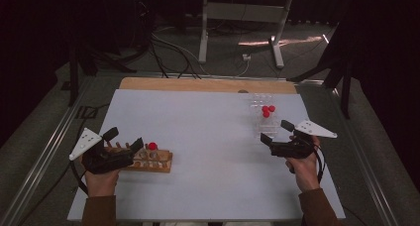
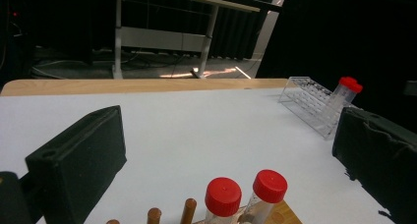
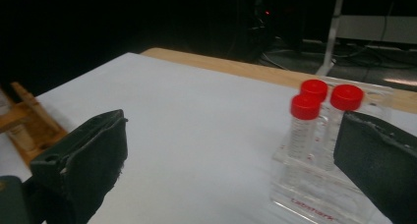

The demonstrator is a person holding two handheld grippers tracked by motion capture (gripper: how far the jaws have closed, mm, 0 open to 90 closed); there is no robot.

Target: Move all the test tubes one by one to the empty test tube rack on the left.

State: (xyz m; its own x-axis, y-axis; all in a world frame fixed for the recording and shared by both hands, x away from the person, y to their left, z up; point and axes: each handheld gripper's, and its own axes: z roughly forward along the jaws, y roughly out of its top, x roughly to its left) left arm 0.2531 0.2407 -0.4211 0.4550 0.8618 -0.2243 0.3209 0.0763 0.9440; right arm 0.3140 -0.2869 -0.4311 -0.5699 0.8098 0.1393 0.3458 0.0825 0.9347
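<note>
Presently: wooden rack with two red-capped tubes near left front, touching left gripper, jaws spread, empty | clear rack with three capped tubes right rear, red lettering on base, unreadable | right gripper spread, empty | white table, wooden far edge, centre open | dark room, cabled floor.

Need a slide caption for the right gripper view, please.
Open hand-held gripper faces three red-capped tubes standing in a clear rack on the white table.
</note>
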